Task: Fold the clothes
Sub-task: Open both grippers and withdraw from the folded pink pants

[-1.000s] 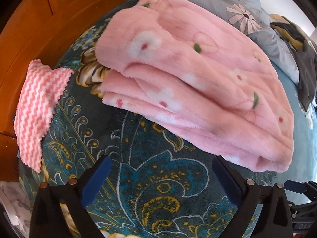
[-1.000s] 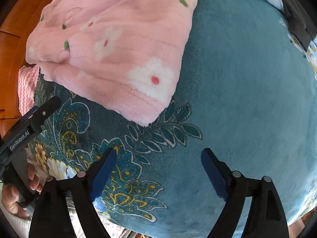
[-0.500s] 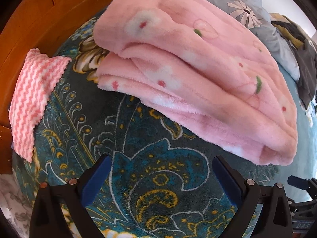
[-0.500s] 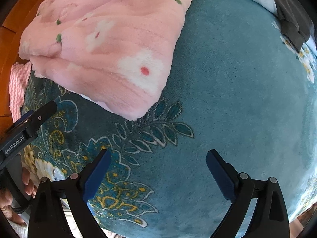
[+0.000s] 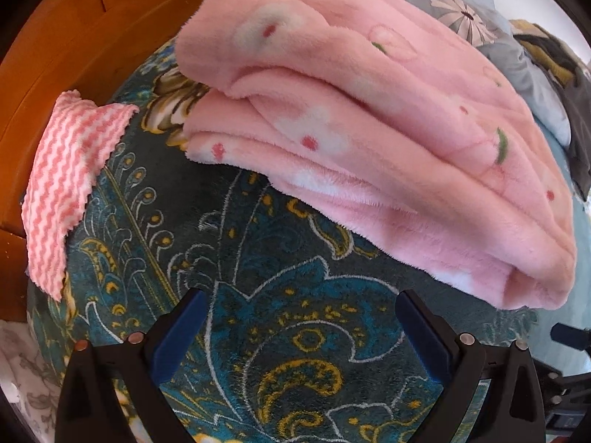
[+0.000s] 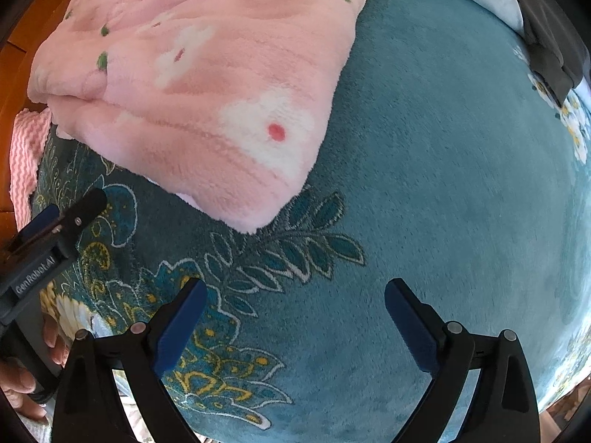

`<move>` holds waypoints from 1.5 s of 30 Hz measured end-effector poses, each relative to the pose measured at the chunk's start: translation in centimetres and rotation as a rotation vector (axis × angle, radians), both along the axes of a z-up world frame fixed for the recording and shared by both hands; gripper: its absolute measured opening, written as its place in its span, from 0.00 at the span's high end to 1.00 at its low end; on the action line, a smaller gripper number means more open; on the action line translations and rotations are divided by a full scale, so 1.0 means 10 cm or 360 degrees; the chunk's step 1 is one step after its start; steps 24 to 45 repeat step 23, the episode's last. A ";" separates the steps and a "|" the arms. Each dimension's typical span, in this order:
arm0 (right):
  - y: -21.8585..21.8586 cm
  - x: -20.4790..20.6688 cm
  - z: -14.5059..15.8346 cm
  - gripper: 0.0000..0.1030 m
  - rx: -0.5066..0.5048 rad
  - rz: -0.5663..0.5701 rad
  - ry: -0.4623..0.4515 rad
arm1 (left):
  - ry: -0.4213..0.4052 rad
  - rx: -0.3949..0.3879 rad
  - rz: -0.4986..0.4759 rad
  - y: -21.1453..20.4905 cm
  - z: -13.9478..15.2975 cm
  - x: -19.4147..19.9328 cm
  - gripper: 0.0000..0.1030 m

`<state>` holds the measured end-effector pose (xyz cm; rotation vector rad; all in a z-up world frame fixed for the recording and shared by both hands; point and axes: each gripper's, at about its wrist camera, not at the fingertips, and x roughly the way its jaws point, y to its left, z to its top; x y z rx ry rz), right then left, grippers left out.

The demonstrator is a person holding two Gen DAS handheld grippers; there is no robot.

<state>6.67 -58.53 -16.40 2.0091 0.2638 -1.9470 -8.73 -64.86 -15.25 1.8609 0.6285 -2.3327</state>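
A folded pink fleece garment [image 5: 369, 110] with white flowers lies in several layers on a teal patterned blanket [image 5: 280, 295]. Its open edges face my left gripper [image 5: 301, 317], which hovers open just short of them with nothing between its blue pads. In the right wrist view the same pink garment [image 6: 207, 85] fills the upper left, one corner pointing toward me. My right gripper [image 6: 295, 306] stands open over bare blanket, a little short of that corner. The left gripper's body [image 6: 55, 229] shows at the left edge, held by a hand [image 6: 22, 384].
A pink-and-white zigzag cloth [image 5: 62, 188] hangs over the bed's left edge beside a wooden headboard [image 5: 74, 48]. A grey daisy-print quilt [image 5: 465, 14] and dark clothes [image 5: 576, 129] lie beyond the pink garment. Plain teal blanket [image 6: 461, 170] spreads to the right.
Both grippers have moved slightly closer to the folded pink garment, which now looks larger in both views. Both stayed open. The garment itself has not shifted.
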 end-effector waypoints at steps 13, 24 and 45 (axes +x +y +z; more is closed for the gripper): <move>0.00 -0.11 0.03 0.06 0.0002 -0.0002 0.0013 | 0.0032 -0.0044 -0.0083 0.04 0.03 0.07 0.00; 0.02 -0.20 0.09 0.06 -0.0001 0.0004 0.0020 | 0.0087 -0.0045 -0.0091 0.01 0.16 0.11 0.00; 0.02 -0.20 0.09 0.06 -0.0001 0.0004 0.0020 | 0.0087 -0.0045 -0.0091 0.01 0.16 0.11 0.00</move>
